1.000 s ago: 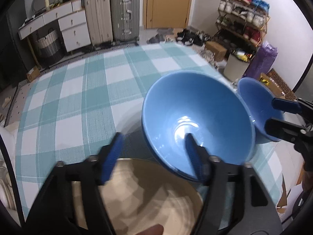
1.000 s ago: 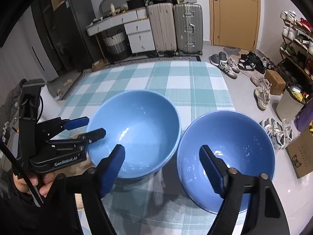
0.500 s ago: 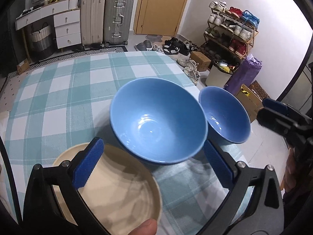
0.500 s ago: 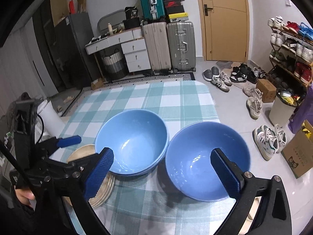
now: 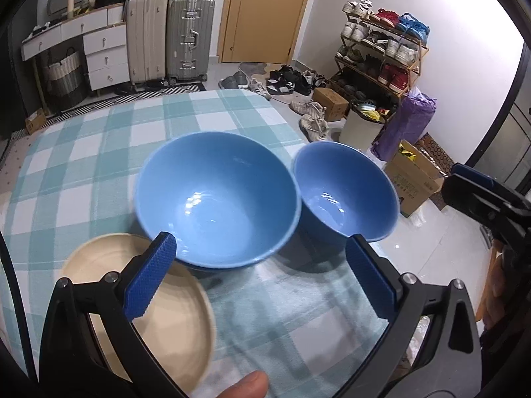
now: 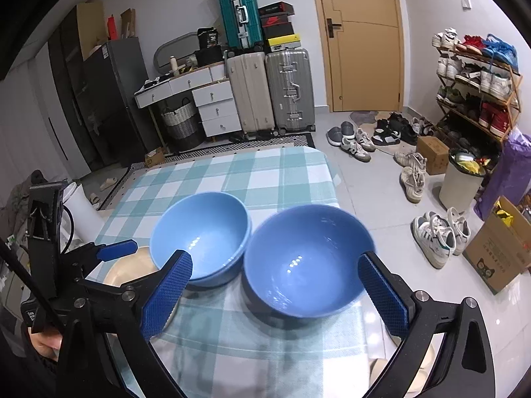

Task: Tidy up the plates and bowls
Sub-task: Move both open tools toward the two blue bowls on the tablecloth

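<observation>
Two blue bowls stand side by side on the teal checked tablecloth [image 5: 99, 165]. The left bowl [image 5: 215, 199] [image 6: 202, 232] overlaps the far edge of a beige plate [image 5: 142, 305] [image 6: 129, 268]. The right bowl [image 5: 345, 192] [image 6: 305, 258] sits close to the table's right edge. My left gripper [image 5: 262, 265] is open, held above and short of the left bowl, with nothing between its fingers. My right gripper [image 6: 275, 275] is open too, drawn back from the right bowl and holding nothing. Each gripper also shows in the other's view: the right gripper [image 5: 478, 192] and the left gripper [image 6: 113, 252].
The table's right edge drops to a tiled floor with shoes [image 6: 434, 238] and a cardboard box [image 6: 497, 255]. A pale rim [image 6: 424, 364] shows low at the near right corner. A thumb [image 5: 245, 384] sits at the bottom. The far half of the cloth [image 6: 259, 179] holds nothing.
Both grippers opened wider and pulled back and upward from the bowl rims their fingers straddled. The bowls stay where they were. More of the beige plate shows now.
</observation>
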Action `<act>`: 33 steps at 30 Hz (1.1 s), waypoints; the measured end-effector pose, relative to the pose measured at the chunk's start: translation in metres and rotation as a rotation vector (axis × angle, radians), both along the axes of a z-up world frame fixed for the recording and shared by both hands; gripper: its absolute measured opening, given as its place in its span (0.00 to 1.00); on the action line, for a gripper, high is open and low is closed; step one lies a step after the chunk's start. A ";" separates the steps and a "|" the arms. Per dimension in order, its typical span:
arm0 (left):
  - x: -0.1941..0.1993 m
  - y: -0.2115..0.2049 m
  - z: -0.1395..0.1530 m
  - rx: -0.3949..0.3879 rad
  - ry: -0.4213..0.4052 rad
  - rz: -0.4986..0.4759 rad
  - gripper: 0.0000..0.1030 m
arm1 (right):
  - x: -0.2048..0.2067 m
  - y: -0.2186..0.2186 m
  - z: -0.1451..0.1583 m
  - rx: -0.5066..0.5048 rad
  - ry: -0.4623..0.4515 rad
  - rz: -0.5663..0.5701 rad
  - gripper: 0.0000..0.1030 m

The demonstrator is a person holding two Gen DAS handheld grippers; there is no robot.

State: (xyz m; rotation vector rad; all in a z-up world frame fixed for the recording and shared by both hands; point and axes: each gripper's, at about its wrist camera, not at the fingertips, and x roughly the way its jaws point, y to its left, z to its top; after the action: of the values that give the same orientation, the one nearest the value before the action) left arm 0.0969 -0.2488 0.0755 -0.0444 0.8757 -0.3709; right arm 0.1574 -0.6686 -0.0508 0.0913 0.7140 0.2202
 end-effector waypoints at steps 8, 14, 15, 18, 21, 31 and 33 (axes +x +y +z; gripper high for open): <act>-0.002 -0.032 -0.017 -0.028 0.069 -0.026 0.99 | -0.004 -0.036 -0.008 0.028 0.014 -0.056 0.99; 0.001 -0.047 -0.027 -0.074 0.090 -0.074 0.78 | -0.002 -0.054 -0.015 0.023 0.028 -0.076 0.99; 0.002 -0.049 -0.028 -0.083 0.092 -0.083 0.75 | -0.001 -0.057 -0.017 0.023 0.031 -0.081 0.99; 0.004 -0.058 -0.031 -0.098 0.102 -0.094 0.68 | 0.002 -0.065 -0.022 0.033 0.041 -0.090 0.99; 0.008 -0.067 -0.036 -0.104 0.122 -0.104 0.55 | 0.008 -0.071 -0.029 0.039 0.051 -0.101 0.99; 0.033 -0.083 -0.060 -0.113 0.186 -0.092 0.41 | 0.034 -0.086 -0.060 0.062 0.111 -0.113 0.99; 0.038 -0.083 -0.061 -0.120 0.189 -0.082 0.41 | 0.038 -0.088 -0.065 0.065 0.118 -0.113 0.99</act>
State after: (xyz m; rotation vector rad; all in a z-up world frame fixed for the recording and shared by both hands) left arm 0.1349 -0.3322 0.0142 -0.1567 1.0435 -0.5010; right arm 0.1957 -0.7561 -0.1162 0.2071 0.8164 0.1305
